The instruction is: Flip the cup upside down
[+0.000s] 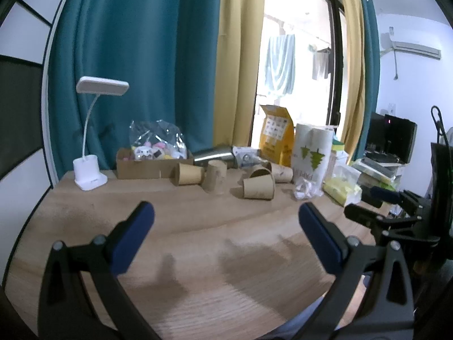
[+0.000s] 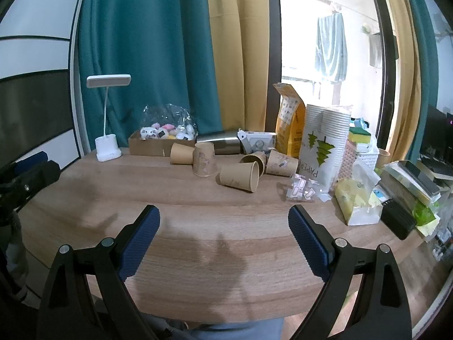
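Note:
Several brown paper cups sit at the back of the wooden table [image 2: 198,212]. One cup stands upside down [image 2: 204,159], also seen in the left wrist view [image 1: 215,176]. One cup lies on its side, mouth to the right [image 2: 240,176], also in the left wrist view [image 1: 259,187]. Others lie on their sides behind them [image 2: 182,153] [image 2: 281,163]. My left gripper [image 1: 226,212] is open and empty over the near table. My right gripper [image 2: 224,215] is open and empty, well short of the cups. The right gripper also shows at the right edge of the left wrist view [image 1: 368,206].
A white desk lamp [image 2: 107,144] stands back left. A cardboard box of plush toys [image 2: 161,141], a metal flask lying down [image 2: 223,143], a yellow bag [image 2: 290,130] and a pack of paper cups [image 2: 325,147] line the back. Tissues [image 2: 358,201] and clutter fill the right side.

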The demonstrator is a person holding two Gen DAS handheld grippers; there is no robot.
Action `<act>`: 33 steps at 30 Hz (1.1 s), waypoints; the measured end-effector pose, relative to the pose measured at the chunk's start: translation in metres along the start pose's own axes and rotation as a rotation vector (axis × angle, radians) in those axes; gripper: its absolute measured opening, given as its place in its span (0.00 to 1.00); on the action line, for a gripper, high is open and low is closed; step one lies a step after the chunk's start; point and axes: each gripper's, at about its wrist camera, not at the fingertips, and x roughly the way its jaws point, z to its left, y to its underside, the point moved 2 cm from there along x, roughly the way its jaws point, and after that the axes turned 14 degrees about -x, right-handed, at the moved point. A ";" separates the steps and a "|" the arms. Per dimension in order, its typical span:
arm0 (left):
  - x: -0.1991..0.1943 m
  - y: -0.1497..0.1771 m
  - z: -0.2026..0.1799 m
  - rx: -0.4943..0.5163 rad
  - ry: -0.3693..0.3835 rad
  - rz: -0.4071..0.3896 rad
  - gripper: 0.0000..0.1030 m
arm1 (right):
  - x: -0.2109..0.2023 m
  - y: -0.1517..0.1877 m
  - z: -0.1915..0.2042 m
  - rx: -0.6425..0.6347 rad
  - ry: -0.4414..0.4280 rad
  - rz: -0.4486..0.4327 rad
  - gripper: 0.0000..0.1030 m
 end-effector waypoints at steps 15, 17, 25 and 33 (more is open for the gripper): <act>0.127 -0.027 -0.010 -0.021 -0.003 0.272 1.00 | 0.080 0.013 -0.050 0.127 -0.052 0.172 0.91; 0.154 -0.034 -0.017 0.004 -0.019 0.297 1.00 | 0.095 0.018 -0.064 0.144 -0.051 0.191 0.91; 0.278 -0.060 -0.048 -0.015 -0.001 0.438 1.00 | 0.154 0.024 -0.118 0.232 -0.057 0.260 0.91; 0.400 -0.089 -0.088 -0.054 0.018 0.574 1.00 | 0.199 0.015 -0.170 0.295 0.035 0.286 0.91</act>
